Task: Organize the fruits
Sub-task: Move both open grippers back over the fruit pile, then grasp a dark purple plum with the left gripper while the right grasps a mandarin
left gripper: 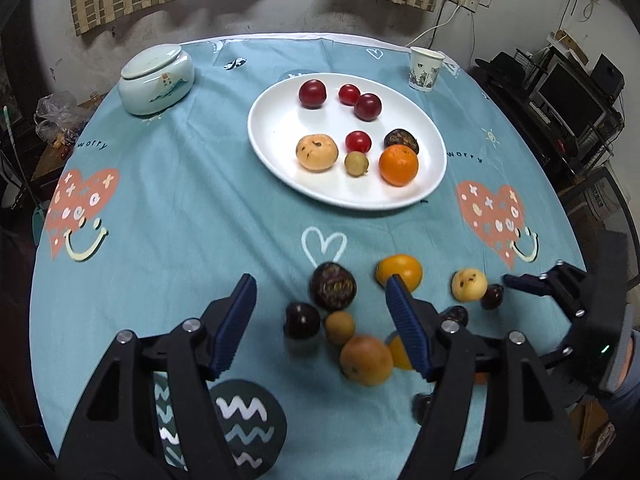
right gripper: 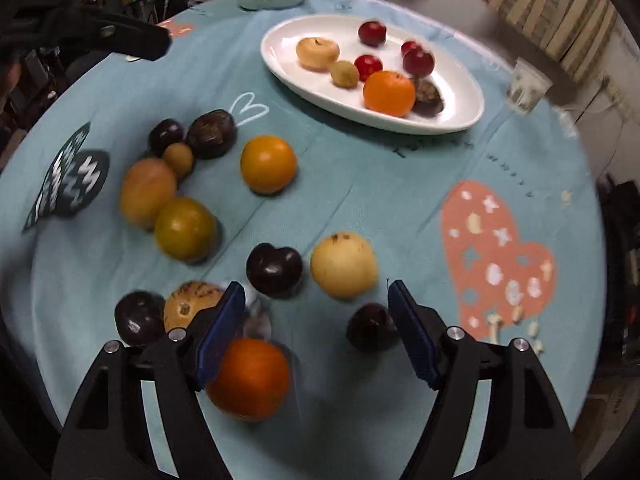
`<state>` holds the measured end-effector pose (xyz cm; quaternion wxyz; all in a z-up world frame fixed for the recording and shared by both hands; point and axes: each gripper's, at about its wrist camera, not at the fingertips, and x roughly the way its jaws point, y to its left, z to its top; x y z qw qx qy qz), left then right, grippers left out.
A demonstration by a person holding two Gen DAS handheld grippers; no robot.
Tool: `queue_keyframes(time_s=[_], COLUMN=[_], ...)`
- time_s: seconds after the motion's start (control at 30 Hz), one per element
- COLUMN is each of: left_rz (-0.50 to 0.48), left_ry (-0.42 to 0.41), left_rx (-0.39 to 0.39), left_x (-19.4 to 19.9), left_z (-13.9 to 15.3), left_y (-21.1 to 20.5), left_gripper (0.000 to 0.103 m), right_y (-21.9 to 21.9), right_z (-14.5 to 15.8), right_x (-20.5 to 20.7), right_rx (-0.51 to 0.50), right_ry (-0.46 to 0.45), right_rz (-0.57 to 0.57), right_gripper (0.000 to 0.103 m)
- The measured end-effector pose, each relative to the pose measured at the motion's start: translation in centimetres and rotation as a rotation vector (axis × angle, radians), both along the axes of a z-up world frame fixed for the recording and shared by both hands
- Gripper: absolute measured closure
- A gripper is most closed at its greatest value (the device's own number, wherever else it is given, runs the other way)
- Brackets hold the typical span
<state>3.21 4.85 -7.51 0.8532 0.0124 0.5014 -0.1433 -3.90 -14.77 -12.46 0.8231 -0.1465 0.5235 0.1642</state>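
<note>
A white oval plate (left gripper: 280, 120) (right gripper: 288, 36) at the far middle of the table holds several fruits, among them an orange (left gripper: 399, 166) and red plums. Loose fruit lies on the near cloth. My left gripper (left gripper: 320, 284) stands open above a dark wrinkled fruit (left gripper: 332, 286), a dark plum (left gripper: 302, 320) and a small brown fruit (left gripper: 339, 327); nothing is pressed. My right gripper (right gripper: 315, 286) is open too, hovering over a dark plum (right gripper: 274, 268) and a pale yellow fruit (right gripper: 343, 264). An orange (right gripper: 250, 378) sits by its left finger.
A lidded ceramic jar (left gripper: 156, 80) stands at the far left and a paper cup (left gripper: 425, 68) at the far right of the round table. The right gripper (left gripper: 532, 284) shows at the left view's right edge. Shelves and clutter surround the table.
</note>
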Motion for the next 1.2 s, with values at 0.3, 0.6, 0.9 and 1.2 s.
queue_keyframes(time_s=[0.3,0.6,0.9,1.2], left_rz=[-0.072,-0.27,-0.291,-0.296], left_ry=[0.083,0.161,0.187,0.222], left_rx=[0.013,0.063,0.081,0.083], left_x=[-5.7,-10.3,-9.7,-9.4], left_z=[-2.5,-5.7,-7.4,-8.8], left_y=[0.2,-5.2,-7.2,-7.8], left_gripper=[0.033,0.033,0.033,0.035], right_y=[-6.2,-1.6,-2.1,-2.2], right_z=[1.8,0.6,-0.5,-0.7], right_x=[-5.9,-8.9,-8.1,-8.3], right_rx=[0.229,0.289,0.309,0.321], right_ry=[0.023,0.085,0.113,0.127], right_rz=[-0.16,-0.039,-0.085,-0.084], right_gripper=[0.027,0.027,0.027,0.027])
